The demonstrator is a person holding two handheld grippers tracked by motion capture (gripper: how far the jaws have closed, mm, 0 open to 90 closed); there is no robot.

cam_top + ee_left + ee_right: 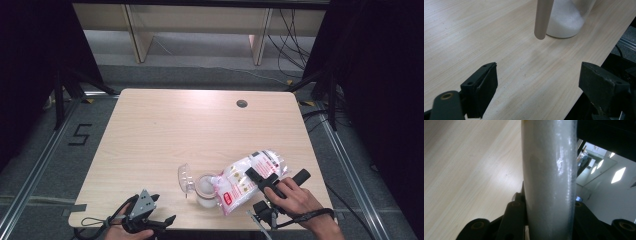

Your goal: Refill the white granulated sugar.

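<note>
Right gripper (261, 179): clamped on the clear plastic bag of white granules with red-and-white print (247, 180). In the right gripper view the bag's pale, translucent body (549, 177) runs straight up between my two black jaws, which press on it from both sides. In the high view I hold the bag tilted, its lower printed end down over the mouth of the small clear glass jar (205, 190).

Jar position: upright on the light wooden table (200, 130), near the front edge, just right of centre. Its hinged clear lid (185, 177) hangs open to the left.

Contents: the left gripper view shows white granules (565, 21) already piled in the jar's base, so some has gone in. I cannot tell whether granules are falling at this instant. The bag looks well filled, so by my estimate the transfer is partly done at most.

Left gripper (150, 215): jaws spread wide, nothing between them, held low over the front left edge of the table, apart from the jar.

Remaining, as I judge it: finish pouring, set the bag down, close the lid. No spill visible on the table.
</note>
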